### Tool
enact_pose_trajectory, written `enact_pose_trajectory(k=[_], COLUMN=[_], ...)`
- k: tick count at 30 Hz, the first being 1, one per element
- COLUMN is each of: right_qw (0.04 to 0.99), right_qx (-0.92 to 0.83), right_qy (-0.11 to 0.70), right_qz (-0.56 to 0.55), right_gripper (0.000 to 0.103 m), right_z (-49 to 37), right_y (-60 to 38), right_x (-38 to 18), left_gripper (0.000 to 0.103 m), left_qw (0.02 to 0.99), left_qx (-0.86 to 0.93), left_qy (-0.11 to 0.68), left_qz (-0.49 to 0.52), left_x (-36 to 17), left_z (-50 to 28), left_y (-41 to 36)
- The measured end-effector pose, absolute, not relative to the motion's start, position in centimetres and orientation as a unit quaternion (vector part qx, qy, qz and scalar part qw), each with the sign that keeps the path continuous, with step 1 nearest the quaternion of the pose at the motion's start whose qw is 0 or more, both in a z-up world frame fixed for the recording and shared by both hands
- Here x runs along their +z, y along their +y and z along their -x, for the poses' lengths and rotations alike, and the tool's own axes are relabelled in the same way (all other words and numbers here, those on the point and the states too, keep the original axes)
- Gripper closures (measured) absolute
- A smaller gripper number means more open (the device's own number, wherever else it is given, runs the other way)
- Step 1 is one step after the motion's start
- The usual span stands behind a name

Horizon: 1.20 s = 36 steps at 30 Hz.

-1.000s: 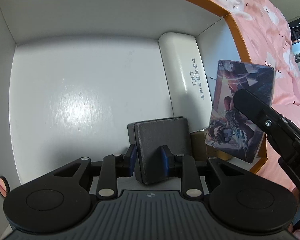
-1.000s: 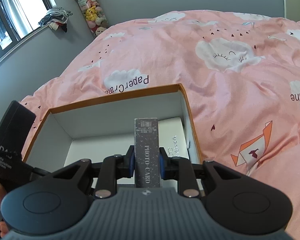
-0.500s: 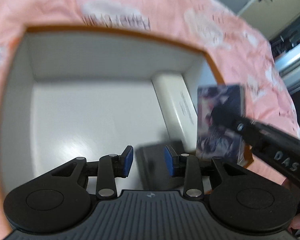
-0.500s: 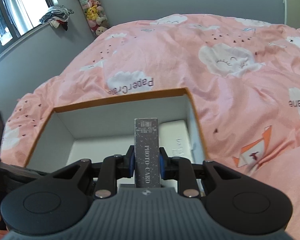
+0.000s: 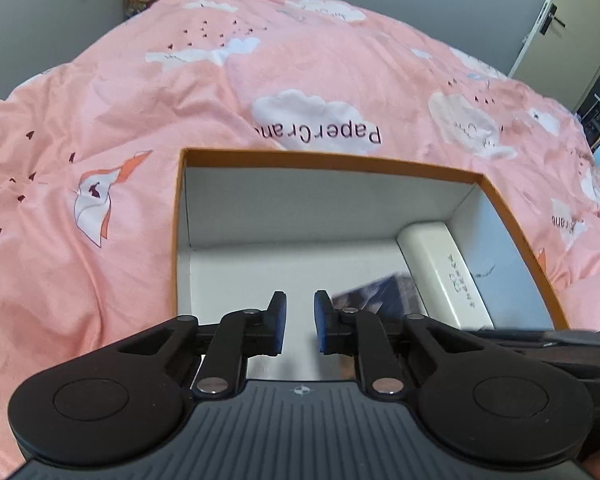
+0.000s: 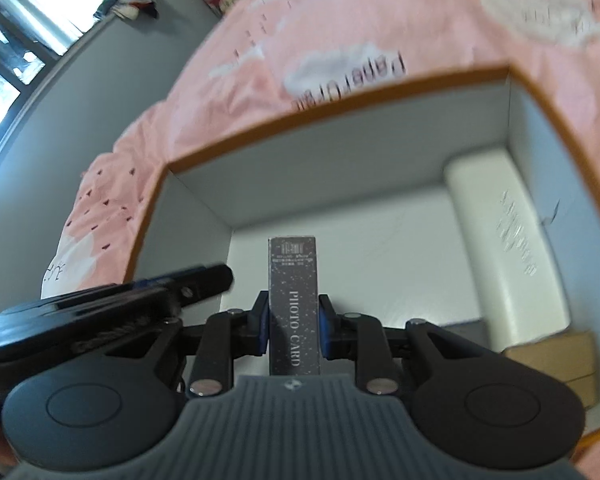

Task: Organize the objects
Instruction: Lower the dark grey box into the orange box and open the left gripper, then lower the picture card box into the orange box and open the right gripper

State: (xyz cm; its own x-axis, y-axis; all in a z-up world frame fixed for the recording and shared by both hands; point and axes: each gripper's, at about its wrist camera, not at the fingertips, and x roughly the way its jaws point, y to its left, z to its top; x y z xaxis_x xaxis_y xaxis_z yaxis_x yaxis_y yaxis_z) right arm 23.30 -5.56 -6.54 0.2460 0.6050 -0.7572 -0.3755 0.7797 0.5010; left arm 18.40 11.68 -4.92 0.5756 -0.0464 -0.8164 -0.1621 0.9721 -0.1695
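Orange-rimmed box (image 5: pixel 324 162) is seen on pink bedding (image 5: pixel 100 120). Nothing is held by the left gripper (image 5: pixel 300 322), jaws just narrowed. A photo-card box (image 6: pixel 294 304) is clamped by the right gripper (image 6: pixel 294 328) above the box interior.

Just past the left gripper's (image 5: pixel 299 322) right finger, a dark printed box (image 5: pixel 380 292) is showing only a blurred corner, the rest lying behind the finger linkage. In the right wrist view, motion blur is smearing the writing on the white case (image 6: pixel 504 240), and a brown cardboard box (image 6: pixel 556 364) is sitting half hidden behind the right gripper's (image 6: pixel 293 324) body.
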Motion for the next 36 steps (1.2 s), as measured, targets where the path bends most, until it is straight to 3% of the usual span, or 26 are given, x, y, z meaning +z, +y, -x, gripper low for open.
enact_pose_trajectory(k=[8,18,22,36], right_qw=[0.720,0.728,0.741,0.740], right_qx=[0.310,0.299,0.286,0.285], right_qy=[0.607,0.616,0.607,0.609], right_qz=[-0.129,-0.030,0.014,0.014], right_gripper=[0.079,0.072,0.064,0.064], right_z=[-24.4,-24.0,-23.9,-24.0], right_y=[-4.4,-2.8,-2.7,-3.3], right_x=[-9.8,-9.3,-8.9,-8.4], left_gripper=[0.080,0.080,0.080,0.080], left_qw=[0.885,0.886,0.888,0.885], left_qx=[0.032,0.030,0.029,0.013], left_qy=[0.449,0.449,0.447,0.452], left_qz=[0.120,0.112,0.106,0.111], left_x=[-5.0,-5.2,-5.3,-5.6], left_z=[-18.3,-18.4,-18.4,-18.3], left_y=[12.0,11.7,11.6,11.7])
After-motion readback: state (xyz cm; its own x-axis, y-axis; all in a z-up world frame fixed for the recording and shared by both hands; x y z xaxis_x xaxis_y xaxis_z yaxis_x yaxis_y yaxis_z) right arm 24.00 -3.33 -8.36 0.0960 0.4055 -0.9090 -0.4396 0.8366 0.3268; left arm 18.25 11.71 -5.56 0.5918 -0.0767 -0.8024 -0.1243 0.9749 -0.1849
